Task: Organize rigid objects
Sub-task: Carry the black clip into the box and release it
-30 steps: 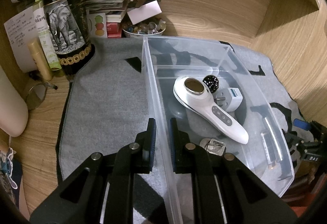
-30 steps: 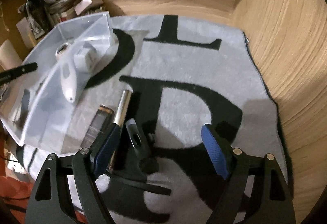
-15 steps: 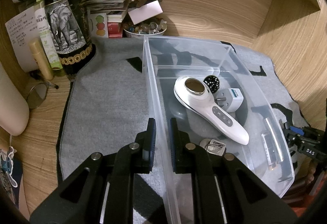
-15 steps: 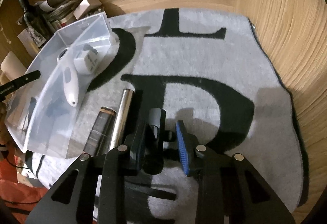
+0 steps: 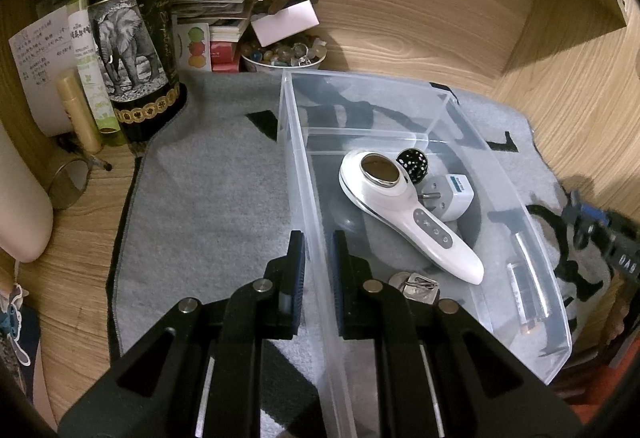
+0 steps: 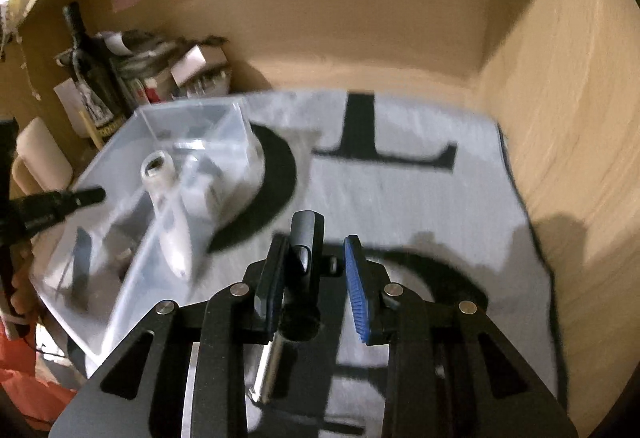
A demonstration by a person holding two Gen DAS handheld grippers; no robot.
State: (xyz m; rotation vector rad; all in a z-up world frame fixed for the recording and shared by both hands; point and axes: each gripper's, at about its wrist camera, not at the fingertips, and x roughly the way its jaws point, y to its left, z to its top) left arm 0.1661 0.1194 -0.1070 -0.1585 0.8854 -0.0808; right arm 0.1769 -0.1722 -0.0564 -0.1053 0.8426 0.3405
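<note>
Left gripper: pressed together on the near left wall of the clear plastic box.
Right gripper: pinched on a small black clip-shaped tool, held above the grey mat with black letters.
Box: set on the mat, left of the right gripper.
Inside the box: a white handheld device with a round metal head, a white plug adapter, a black dotted ball.
Far left corner: a dark bottle with an elephant label is seen.

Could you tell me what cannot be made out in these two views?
- Right wrist view: the black object in the right claw is motion-blurred; its identity is unclear.
- Left wrist view: the small metal items in the clear bin are partly hidden by the left claw.
</note>
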